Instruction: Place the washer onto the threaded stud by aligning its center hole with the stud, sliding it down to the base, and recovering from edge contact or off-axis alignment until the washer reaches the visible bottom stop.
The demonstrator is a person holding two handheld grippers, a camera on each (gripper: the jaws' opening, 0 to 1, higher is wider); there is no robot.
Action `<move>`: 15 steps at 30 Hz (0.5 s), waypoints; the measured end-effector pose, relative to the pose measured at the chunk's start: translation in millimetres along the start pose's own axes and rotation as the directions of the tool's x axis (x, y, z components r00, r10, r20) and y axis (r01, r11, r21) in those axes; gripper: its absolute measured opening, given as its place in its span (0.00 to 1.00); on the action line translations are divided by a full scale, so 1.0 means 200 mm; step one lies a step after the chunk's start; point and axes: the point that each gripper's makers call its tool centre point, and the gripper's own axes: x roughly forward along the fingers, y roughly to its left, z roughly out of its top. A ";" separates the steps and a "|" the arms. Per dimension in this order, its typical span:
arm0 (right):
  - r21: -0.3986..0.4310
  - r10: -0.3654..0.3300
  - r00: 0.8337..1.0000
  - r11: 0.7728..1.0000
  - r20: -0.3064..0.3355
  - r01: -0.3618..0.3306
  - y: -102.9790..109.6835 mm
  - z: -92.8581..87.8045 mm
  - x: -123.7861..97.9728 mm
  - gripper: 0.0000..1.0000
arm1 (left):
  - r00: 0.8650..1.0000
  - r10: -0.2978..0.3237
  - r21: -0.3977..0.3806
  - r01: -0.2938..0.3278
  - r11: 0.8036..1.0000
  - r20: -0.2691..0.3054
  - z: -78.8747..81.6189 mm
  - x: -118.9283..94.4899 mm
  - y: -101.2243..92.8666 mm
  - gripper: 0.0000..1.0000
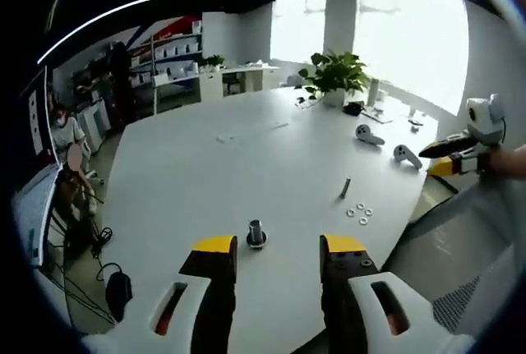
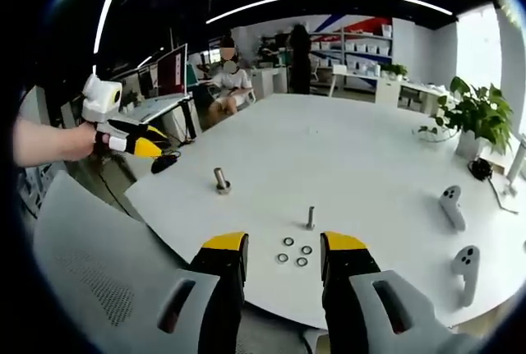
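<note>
Washers (image 2: 294, 250), four in a cluster, lie on the white table (image 2: 370, 157) just past the right gripper (image 2: 283, 257), whose jaws stand wide apart and empty, seemingly lined up for a pick. At its 11 o'clock, the threaded stud (image 2: 221, 180) stands upright; the left gripper (image 1: 279, 249), likewise spread and empty, faces it, probably to steady it.

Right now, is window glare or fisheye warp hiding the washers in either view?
Left gripper view: windows blow out white, but the washers stay visible, tiny near the bowed table edge. Right gripper view: even light, four washers sharp beside the stud.
</note>
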 end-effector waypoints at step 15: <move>0.001 0.024 1.000 1.000 -0.001 -0.024 0.02 0.00 0.01 0.38 | 0.995 0.025 -0.071 -0.018 0.997 0.100 0.02 -0.19 -0.06 0.41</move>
